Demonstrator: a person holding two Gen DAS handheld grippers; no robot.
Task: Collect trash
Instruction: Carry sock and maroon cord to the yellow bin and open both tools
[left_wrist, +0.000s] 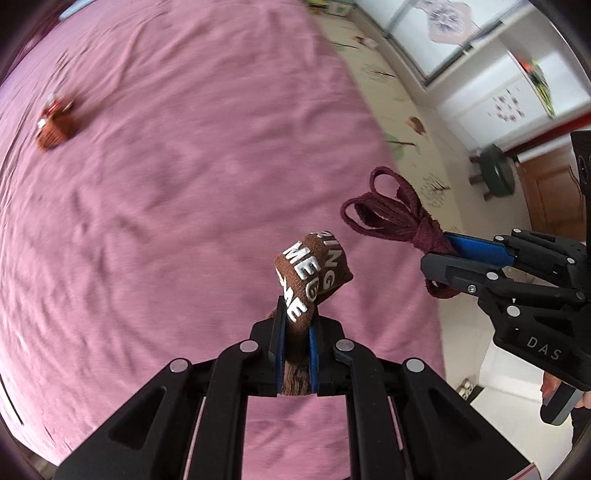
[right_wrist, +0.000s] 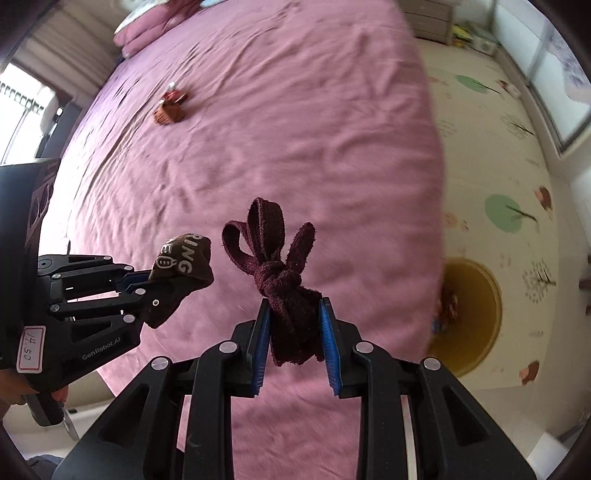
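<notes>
Left wrist view: pink bed (left_wrist: 166, 184) fills frame | yellow bin (right_wrist: 476, 314) on floor, right edge of right view | left hand-held gripper (left_wrist: 295, 332) clamped on brown sock (left_wrist: 314, 273), bottom centre | right hand-held gripper (right_wrist: 295, 325) pinching knotted maroon cloth (right_wrist: 280, 273), bottom centre | orange scrap (left_wrist: 55, 129) on bed, upper left

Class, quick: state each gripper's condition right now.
Left gripper: closed on the brown lettered cloth.
Right gripper: closed on the knotted maroon cloth.
</notes>
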